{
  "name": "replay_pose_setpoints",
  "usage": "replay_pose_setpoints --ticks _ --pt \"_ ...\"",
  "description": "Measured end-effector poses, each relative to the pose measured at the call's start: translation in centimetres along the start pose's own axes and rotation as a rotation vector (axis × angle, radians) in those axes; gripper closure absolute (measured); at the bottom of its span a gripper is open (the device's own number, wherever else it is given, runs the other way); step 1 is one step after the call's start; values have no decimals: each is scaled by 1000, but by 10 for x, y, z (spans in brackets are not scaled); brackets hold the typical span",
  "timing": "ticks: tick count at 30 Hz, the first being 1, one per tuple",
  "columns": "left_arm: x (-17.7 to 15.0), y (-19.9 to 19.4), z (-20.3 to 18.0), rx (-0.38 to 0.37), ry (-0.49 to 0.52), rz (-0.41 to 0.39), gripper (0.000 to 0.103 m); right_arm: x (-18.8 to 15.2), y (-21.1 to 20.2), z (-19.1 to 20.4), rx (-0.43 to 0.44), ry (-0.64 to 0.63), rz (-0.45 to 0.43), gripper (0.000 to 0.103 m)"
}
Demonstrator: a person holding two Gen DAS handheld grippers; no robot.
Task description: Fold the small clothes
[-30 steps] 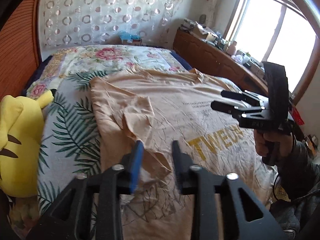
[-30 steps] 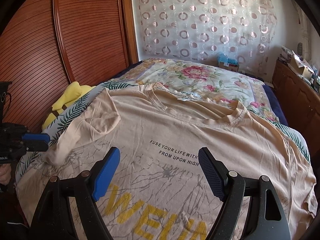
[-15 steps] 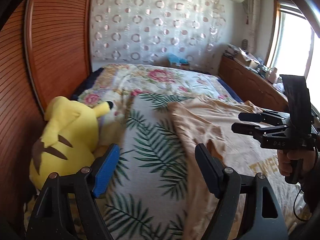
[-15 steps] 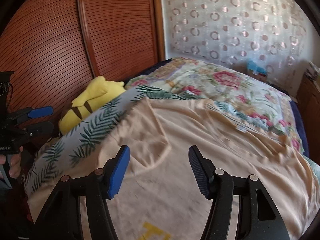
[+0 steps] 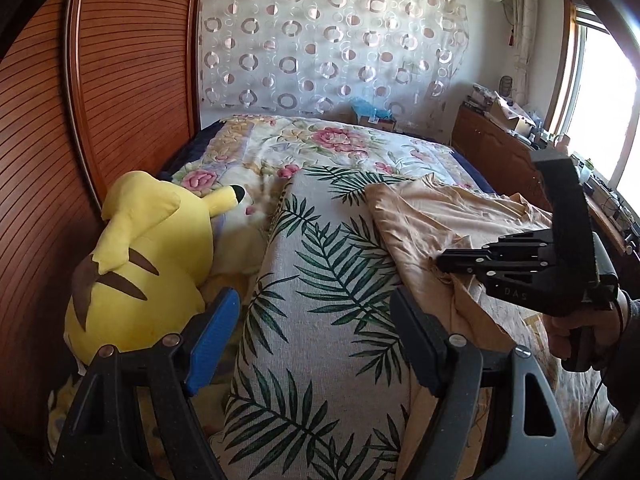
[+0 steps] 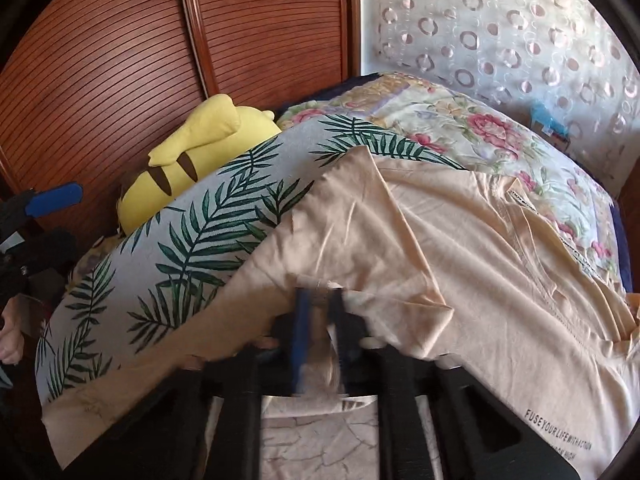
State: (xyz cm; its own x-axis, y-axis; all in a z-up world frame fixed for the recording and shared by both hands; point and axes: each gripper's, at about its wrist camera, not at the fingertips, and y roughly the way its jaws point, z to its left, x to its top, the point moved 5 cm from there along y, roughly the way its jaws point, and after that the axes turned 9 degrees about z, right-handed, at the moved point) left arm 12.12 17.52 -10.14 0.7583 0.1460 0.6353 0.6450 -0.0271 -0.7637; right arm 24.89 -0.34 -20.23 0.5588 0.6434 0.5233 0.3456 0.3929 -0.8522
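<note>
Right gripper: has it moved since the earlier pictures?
Yes. The right gripper has swung left toward the yellow plush and closed on the T-shirt sleeve.

Yellow plush toy (image 5: 136, 264) beside leaf-print pillow (image 5: 320, 320)

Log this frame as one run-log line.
task: fold small clothes | right gripper: shut on beige T-shirt sleeve | left gripper: open, over leaf-print cover | Pikachu plush beside
</note>
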Motion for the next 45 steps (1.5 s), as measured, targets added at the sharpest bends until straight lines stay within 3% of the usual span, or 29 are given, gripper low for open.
replay_pose_setpoints --ticks 6,11,15,19,21,24,26,30,45 --pt "1 5 -14 -19 24 8 25 -18 -30 -12 20 95 -73 99" --pt "1 12 -28 -33 50 25 25 -44 -50 -37 -90 174 -117 99" --pt "1 16 -39 -40 74 35 25 -53 -52 -45 -110 214 -125 99" --pt "1 21 -45 -32 81 46 25 -53 -56 -44 -131 214 -128 88" --pt "2 23 -47 -32 86 50 25 -53 -56 -45 -133 227 -130 78" --pt "3 29 -52 -28 105 61 25 -60 -72 -48 -126 233 -139 73" --pt "3 32 -57 -29 120 65 25 -66 -80 -54 -138 242 -147 61" --pt "7 39 -69 -30 143 74 25 -85 -99 -64 -144 265 -157 60" --pt "23 73 -123 -48 253 110 25 -191 -204 -129 -356 471 -252 60"
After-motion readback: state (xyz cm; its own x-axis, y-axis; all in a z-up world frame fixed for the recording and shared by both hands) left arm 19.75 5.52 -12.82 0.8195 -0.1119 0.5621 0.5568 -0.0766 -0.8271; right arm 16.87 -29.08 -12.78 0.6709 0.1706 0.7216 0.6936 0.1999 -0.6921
